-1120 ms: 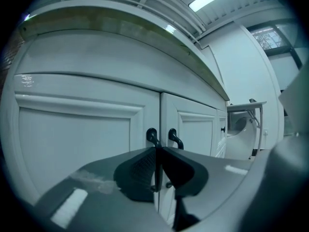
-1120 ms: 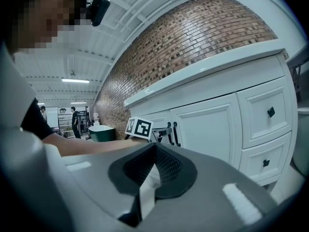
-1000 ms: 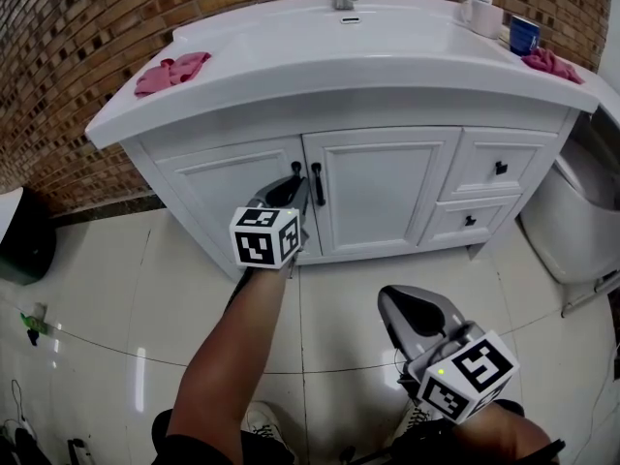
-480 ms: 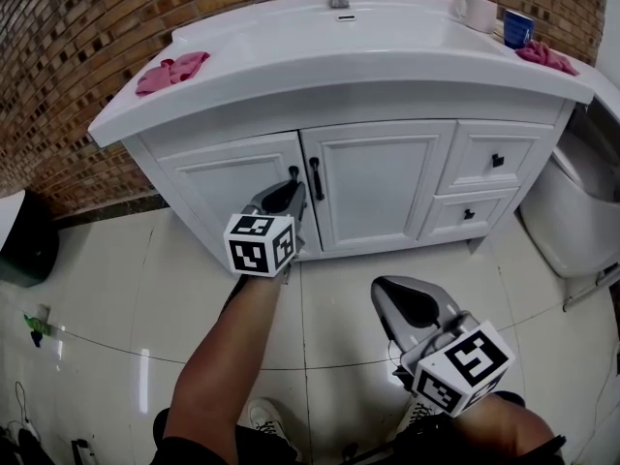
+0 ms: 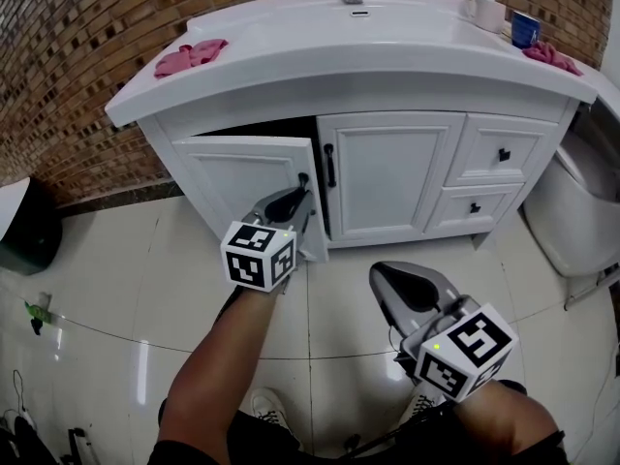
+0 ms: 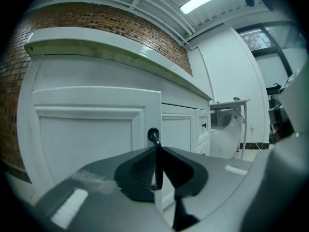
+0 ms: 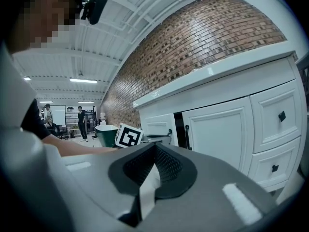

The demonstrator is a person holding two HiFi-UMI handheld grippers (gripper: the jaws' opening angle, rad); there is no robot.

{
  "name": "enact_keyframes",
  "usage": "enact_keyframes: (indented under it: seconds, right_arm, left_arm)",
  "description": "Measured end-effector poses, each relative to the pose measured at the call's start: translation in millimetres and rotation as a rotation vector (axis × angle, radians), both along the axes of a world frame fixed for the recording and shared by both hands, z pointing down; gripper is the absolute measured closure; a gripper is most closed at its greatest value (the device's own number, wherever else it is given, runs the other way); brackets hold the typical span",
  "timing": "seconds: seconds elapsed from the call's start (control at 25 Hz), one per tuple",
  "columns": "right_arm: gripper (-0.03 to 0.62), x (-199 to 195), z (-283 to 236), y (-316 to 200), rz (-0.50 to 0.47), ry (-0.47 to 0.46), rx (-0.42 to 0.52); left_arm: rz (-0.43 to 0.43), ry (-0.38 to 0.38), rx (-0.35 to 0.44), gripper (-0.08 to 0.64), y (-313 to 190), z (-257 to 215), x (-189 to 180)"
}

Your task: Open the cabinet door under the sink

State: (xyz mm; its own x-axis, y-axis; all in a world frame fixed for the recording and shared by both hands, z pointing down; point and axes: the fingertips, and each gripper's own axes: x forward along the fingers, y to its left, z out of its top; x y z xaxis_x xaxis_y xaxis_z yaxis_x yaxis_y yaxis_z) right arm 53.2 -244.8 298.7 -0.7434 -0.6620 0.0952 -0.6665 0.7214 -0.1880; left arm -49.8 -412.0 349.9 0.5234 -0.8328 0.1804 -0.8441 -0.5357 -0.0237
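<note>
Nearest, the right gripper (image 7: 155, 145) has its fingers pressed together with nothing in them. Farther on, the left gripper (image 6: 157, 151) has its fingers clamped on the black handle (image 6: 153, 134) of the left cabinet door (image 5: 242, 177). That door was closed a second ago. Now it has swung partly open under the sink (image 5: 387, 37), and a dark gap (image 5: 252, 127) shows above it.

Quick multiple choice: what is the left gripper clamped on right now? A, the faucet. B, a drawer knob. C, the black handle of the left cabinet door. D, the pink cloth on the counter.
C: in the left gripper view, the left gripper has its jaws pressed on the thin black handle of the left cabinet door, which stands ajar in the head view.
</note>
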Motion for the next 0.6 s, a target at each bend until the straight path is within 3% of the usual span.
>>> enact_keyframes:
  seconds: [0.6]
  right_arm:
    - [0.584,-31,-1,30,-0.054,0.031,0.021]
  left_arm:
    - [0.03,0.003,0.015,0.52,67,2,-24]
